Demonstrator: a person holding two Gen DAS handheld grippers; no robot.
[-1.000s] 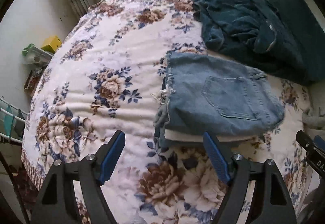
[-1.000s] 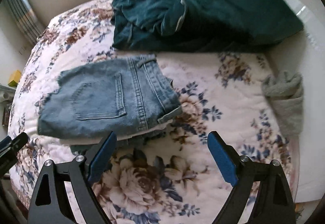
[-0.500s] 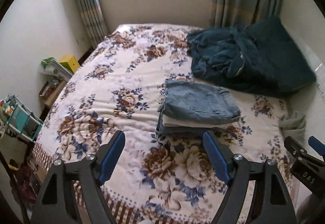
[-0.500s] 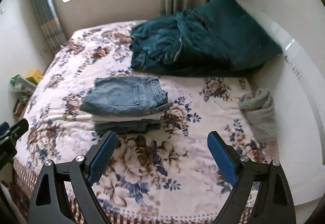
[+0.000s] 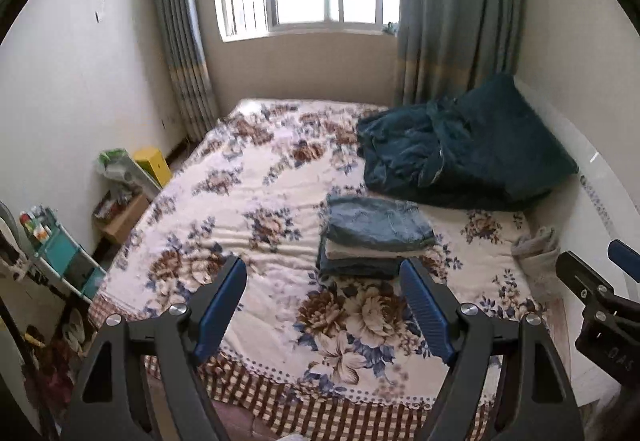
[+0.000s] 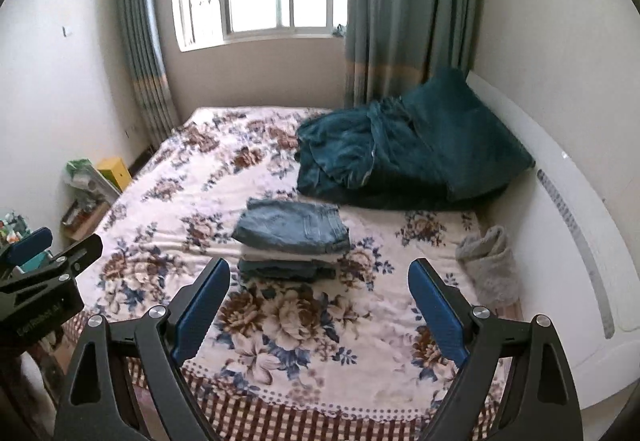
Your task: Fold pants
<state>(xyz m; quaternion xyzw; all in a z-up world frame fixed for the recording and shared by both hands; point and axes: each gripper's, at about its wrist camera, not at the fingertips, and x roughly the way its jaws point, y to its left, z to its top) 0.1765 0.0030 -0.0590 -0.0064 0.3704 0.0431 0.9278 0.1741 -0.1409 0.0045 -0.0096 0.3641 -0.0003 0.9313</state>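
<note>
Folded pants (image 5: 376, 237) well beyond spread, empty fingers (image 5: 222, 301)

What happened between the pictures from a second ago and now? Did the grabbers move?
Both grabbers pulled back and up, away from the bed. The left gripper and right gripper were close over the folded pants stack a second ago; now the whole bed, window and curtains show. Nothing was grabbed or let go: both stay open and empty. The stack, the dark green blanket and the grey cloth lie as before.
</note>
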